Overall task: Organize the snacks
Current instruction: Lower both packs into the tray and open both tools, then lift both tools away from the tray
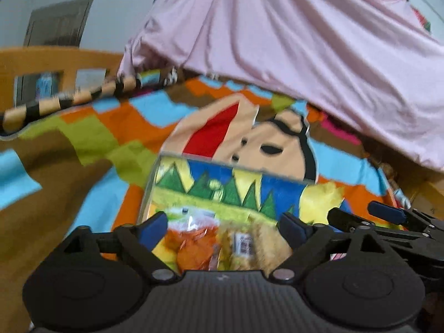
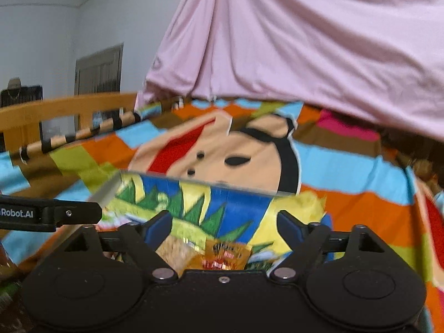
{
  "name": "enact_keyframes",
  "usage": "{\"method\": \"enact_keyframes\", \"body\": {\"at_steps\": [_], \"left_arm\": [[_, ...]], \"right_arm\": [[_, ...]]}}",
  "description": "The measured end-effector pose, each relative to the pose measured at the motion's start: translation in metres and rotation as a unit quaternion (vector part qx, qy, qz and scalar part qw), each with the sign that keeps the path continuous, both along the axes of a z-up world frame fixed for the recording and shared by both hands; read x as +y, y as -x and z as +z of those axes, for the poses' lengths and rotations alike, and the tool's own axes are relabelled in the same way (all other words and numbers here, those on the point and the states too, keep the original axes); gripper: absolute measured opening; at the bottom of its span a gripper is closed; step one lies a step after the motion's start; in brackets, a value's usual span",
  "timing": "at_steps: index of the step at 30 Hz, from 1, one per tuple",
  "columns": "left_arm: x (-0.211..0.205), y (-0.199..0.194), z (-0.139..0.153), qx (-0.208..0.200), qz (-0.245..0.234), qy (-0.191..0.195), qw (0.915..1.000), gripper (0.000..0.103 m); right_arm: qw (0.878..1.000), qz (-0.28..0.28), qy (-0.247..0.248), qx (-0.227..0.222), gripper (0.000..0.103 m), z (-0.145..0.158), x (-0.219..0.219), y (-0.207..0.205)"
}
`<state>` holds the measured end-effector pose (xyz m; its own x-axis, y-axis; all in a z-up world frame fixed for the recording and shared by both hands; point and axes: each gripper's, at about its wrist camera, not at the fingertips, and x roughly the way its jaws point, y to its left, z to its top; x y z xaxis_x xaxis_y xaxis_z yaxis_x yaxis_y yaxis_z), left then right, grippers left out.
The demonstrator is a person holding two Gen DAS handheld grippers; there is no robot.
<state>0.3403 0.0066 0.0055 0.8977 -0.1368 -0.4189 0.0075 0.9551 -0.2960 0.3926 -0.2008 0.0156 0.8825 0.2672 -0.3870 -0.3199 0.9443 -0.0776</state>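
- Both hand-held grippers hover with jaws spread and nothing between them: the left hand-held gripper and the right hand-held gripper sit side by side, just above the snacks.
- A clear-walled box with a bright printed lining rests on the patterned bedspread, near the middle of the bed.
- Inside it lie an orange snack packet and, to its right, a pale crumbly packet; the right view shows a small golden wrapper too.
- Judging by this, the next step is picking one packet: lower slowly, straddle a single wrapper, and pinch its edge, not the contents.
- Motion blur hides labels, so which snack belongs where is unclear.
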Motion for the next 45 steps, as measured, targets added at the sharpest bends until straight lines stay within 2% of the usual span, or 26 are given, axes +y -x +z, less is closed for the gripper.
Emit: {"method": "enact_keyframes", "body": {"at_steps": [3,6,12,17,29,35,45], "left_arm": [[0.000,0.017,0.018,-0.034,0.008,-0.006,0.9994,0.102],[0.001,0.039,0.036,-0.069,0.016,-0.012,0.9974,0.102],[0.001,0.092,0.065,-0.130,0.032,-0.029,0.9906,0.103],[-0.003,0.135,0.075,-0.152,0.034,-0.053,0.9863,0.103],[-0.004,0.218,0.065,-0.126,0.026,-0.064,0.9896,0.103],[0.000,0.246,0.055,-0.110,0.030,-0.069,0.9911,0.103],[0.007,0.275,0.030,-0.056,0.031,-0.074,0.9952,0.103]], "right_arm": [[1.000,0.002,-0.012,-0.029,0.095,0.022,-0.005,0.017],[0.998,0.003,-0.023,-0.057,0.101,0.044,-0.009,0.039],[0.995,0.014,-0.035,-0.097,0.102,0.072,-0.017,0.091],[0.992,0.024,-0.032,-0.121,0.102,0.086,-0.024,0.137],[0.991,0.005,-0.031,-0.132,0.102,0.092,-0.054,0.230],[0.993,-0.004,-0.032,-0.113,0.102,0.084,-0.060,0.261],[0.997,0.009,-0.014,-0.071,0.102,0.059,-0.053,0.296]]}}
